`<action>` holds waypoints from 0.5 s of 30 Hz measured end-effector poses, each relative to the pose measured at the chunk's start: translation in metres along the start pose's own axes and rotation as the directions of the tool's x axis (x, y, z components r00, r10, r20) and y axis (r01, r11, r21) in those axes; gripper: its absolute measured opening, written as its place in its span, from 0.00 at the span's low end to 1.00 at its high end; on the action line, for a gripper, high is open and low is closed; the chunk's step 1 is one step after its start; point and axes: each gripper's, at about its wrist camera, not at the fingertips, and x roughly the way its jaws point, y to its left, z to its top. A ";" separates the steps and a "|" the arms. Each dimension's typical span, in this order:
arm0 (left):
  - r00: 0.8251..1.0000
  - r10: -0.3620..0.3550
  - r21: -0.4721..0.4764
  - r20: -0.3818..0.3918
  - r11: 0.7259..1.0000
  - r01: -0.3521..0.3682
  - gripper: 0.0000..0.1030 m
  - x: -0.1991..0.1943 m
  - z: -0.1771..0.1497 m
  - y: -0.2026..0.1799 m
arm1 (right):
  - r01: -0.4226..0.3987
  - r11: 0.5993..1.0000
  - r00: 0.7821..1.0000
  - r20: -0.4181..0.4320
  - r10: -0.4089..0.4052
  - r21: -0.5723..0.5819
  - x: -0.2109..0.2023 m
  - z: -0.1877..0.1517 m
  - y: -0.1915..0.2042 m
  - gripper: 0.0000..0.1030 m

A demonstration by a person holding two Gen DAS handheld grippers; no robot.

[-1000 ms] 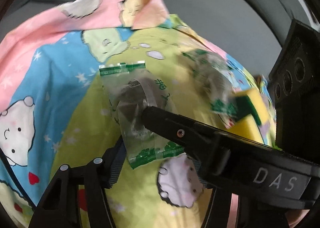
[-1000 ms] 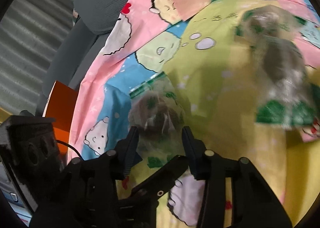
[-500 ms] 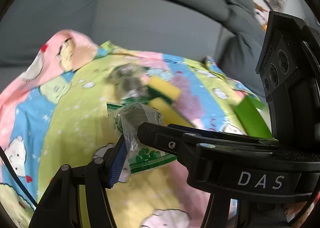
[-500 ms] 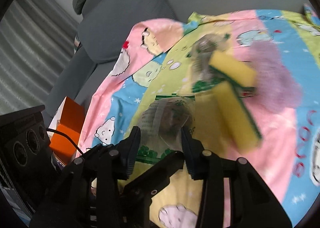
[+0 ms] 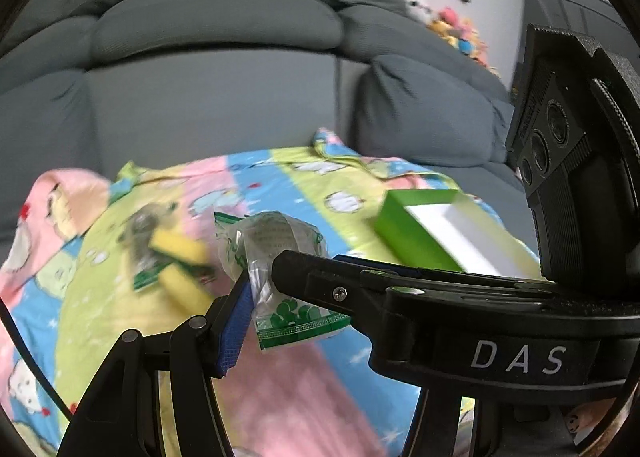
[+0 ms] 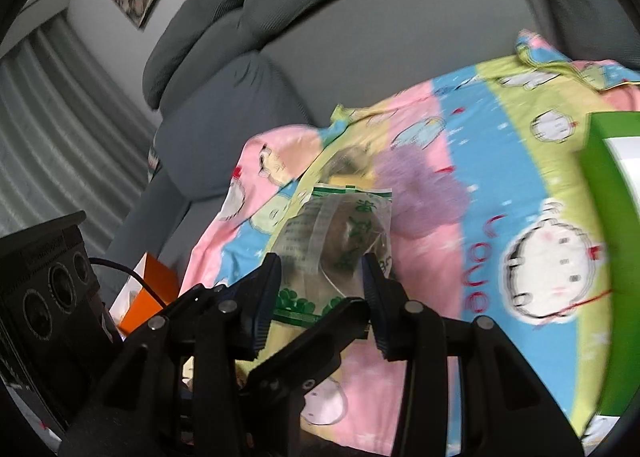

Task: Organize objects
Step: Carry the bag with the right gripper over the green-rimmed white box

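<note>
A clear plastic packet with green print (image 5: 276, 257), holding a grey scouring ball, is pinched in my left gripper (image 5: 260, 285) and lifted above the cartoon-print cloth (image 5: 280, 185). In the right wrist view the same packet (image 6: 340, 241) sits between the fingers of my right gripper (image 6: 322, 277), which close on both its sides. An open green box with a white inside (image 5: 436, 233) lies to the right on the cloth; its edge shows in the right wrist view (image 6: 608, 217). Two yellow sponges (image 5: 176, 261) and another packet (image 5: 140, 225) lie to the left.
A grey sofa (image 5: 216, 69) stands behind the cloth-covered surface. A purple fluffy item (image 6: 424, 189) lies on the cloth. An orange box (image 6: 154, 289) sits low at the left. Plush toys (image 5: 452, 25) are piled at the far right.
Both grippers have lifted the packet off the cloth and swung right and up. The sponges have slid left in view, and the green box has come into view.
</note>
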 end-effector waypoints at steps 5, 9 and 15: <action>0.999 -0.049 0.062 0.005 0.997 0.049 0.59 0.017 0.013 -0.038 | 0.025 0.999 0.998 0.062 -0.027 0.022 -0.034 0.007 -0.028 0.42; 0.996 -0.092 0.114 0.004 0.989 0.091 0.59 0.031 0.023 -0.068 | 0.057 0.997 0.991 0.117 -0.063 0.055 -0.060 0.010 -0.051 0.42; 0.978 -0.199 0.133 -0.066 0.969 0.207 0.59 0.072 0.030 -0.109 | 0.130 0.980 0.974 0.164 -0.155 0.150 -0.089 0.011 -0.096 0.42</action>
